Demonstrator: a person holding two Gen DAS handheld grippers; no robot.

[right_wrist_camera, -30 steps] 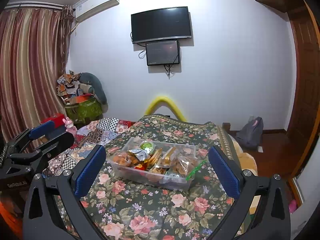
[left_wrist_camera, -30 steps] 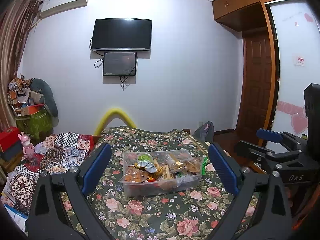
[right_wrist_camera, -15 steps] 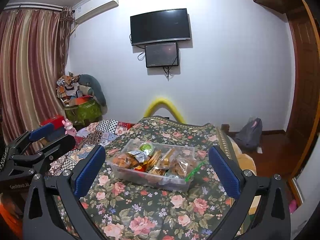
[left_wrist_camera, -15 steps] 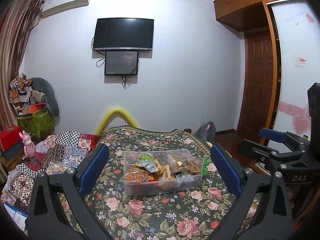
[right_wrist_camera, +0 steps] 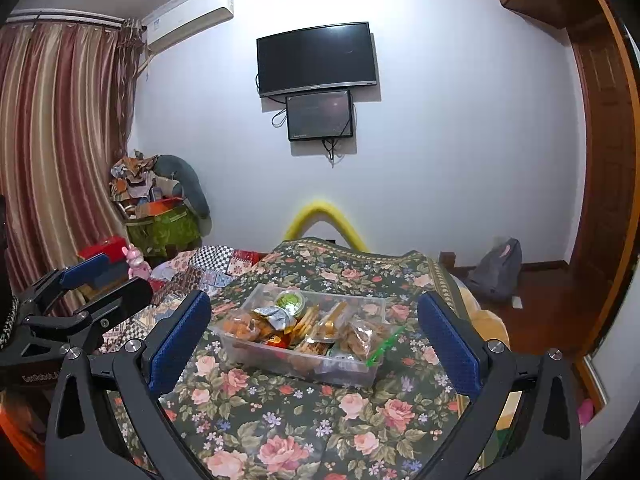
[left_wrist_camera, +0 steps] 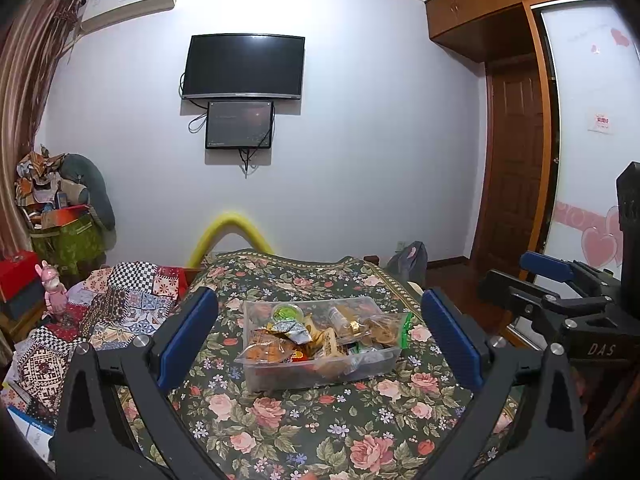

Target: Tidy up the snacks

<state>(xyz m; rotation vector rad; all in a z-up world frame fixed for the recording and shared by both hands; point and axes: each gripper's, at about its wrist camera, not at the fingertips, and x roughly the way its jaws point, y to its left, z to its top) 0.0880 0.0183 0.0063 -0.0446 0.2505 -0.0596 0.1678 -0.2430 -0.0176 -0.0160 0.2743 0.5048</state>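
A clear plastic box (left_wrist_camera: 256, 376) (right_wrist_camera: 240, 350) full of snack packets stands on the floral tablecloth (left_wrist_camera: 280, 432) (right_wrist_camera: 280, 420). Inside lie a green-lidded cup (left_wrist_camera: 287, 313) (right_wrist_camera: 290, 301), orange packets (left_wrist_camera: 266, 350) and a bag of crackers (left_wrist_camera: 380, 326) with a green zip. My left gripper (left_wrist_camera: 318, 295) is open, held short of the box, its blue pads (left_wrist_camera: 188, 336) wide on either side and nothing between them. My right gripper (right_wrist_camera: 313, 300) is open the same way, also short of the box. Each gripper shows at the edge of the other's view: the right gripper (left_wrist_camera: 516, 276) and the left gripper (right_wrist_camera: 112, 278).
A patchwork quilt (left_wrist_camera: 120, 300) and a pink toy rabbit (left_wrist_camera: 52, 288) lie left of the table. A yellow foam tube (left_wrist_camera: 228, 224) arches behind it. A grey backpack (right_wrist_camera: 500, 268) sits on the floor near the wooden door (left_wrist_camera: 516, 160). Screens (left_wrist_camera: 244, 66) hang on the far wall.
The left gripper's jaws spread slightly wider. The box, the snacks and the right gripper stay as they were.
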